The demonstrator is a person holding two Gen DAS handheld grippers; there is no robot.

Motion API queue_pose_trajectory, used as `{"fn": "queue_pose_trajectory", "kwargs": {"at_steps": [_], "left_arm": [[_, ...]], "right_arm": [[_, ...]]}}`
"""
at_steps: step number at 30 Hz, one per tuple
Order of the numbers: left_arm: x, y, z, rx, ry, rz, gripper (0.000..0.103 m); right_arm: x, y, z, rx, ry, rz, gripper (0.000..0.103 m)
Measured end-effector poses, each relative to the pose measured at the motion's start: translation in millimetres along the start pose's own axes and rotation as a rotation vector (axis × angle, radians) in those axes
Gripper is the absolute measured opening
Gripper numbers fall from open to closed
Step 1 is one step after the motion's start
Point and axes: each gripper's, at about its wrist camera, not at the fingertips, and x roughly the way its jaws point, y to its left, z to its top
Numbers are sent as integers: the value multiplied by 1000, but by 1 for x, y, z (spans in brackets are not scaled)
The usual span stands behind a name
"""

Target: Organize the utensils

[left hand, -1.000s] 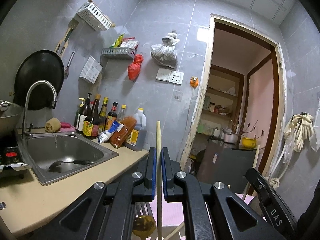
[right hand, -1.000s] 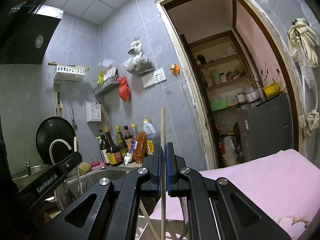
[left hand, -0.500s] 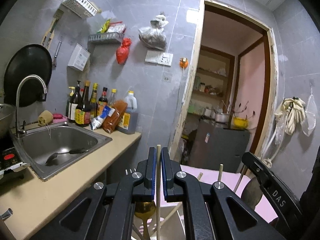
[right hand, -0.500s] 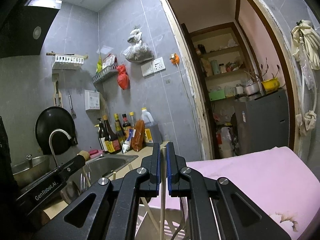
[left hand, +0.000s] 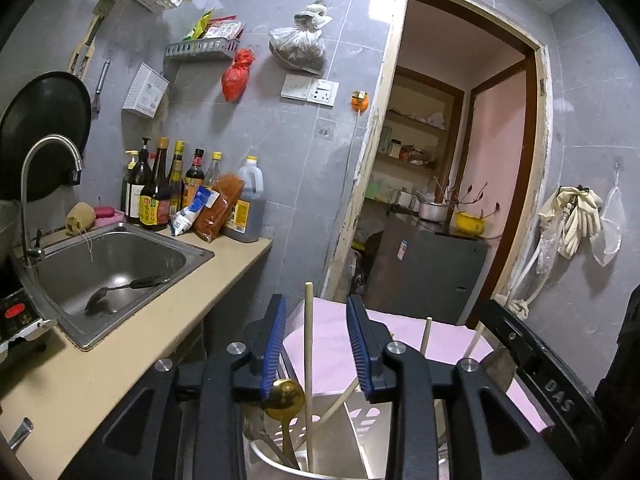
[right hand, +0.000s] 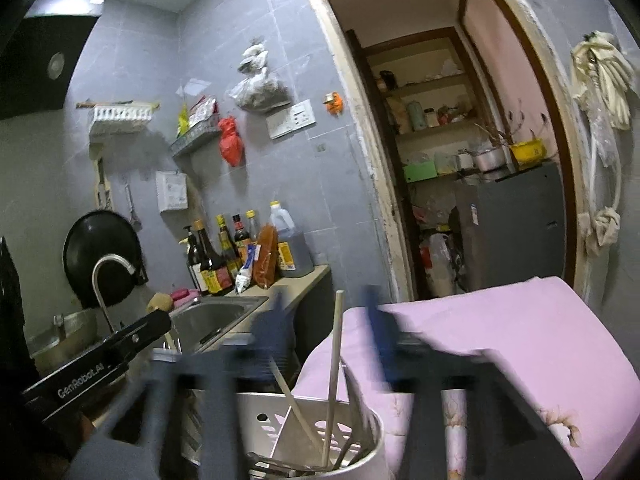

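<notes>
With both the left gripper [left hand: 316, 344] and right gripper [right hand: 326, 336] spread open, each light, stiff chopstick [left hand: 307, 344] is being left standing in the holder [right hand: 360, 432], best pinched mid-shaft.

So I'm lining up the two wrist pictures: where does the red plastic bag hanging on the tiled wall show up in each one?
Left wrist: the red plastic bag hangs upper left of centre, under the grey wall shelf.
Right wrist: the bag sits left of centre, below the same shelf.
Shared landmark: the white wall socket, just right of the bag in both.
</notes>
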Motion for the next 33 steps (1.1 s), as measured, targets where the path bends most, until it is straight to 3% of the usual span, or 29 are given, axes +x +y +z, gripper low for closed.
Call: {"fn": "queue_pose_trajectory", "kwargs": {"at_steps": [10, 19, 23, 27, 33], "left_arm": [[-11, -3, 15, 27, 23, -17, 48], [-26, -20, 26, 74, 86, -48, 74], [-34, -27, 25, 86, 140, -56, 77], [-43, -37, 22, 96, 195, -79, 90], [-63, -46, 14, 113, 242, -96, 95]], "right_arm": [[-25, 0, 18, -1, 1, -74, 53], [-49, -14, 31, 6, 55, -131, 68], [-62, -21, 34, 5, 96, -145, 74], [-77, -27, 37, -7, 136, -173, 88], [-103, -31, 40, -37, 191, -195, 100]]}}
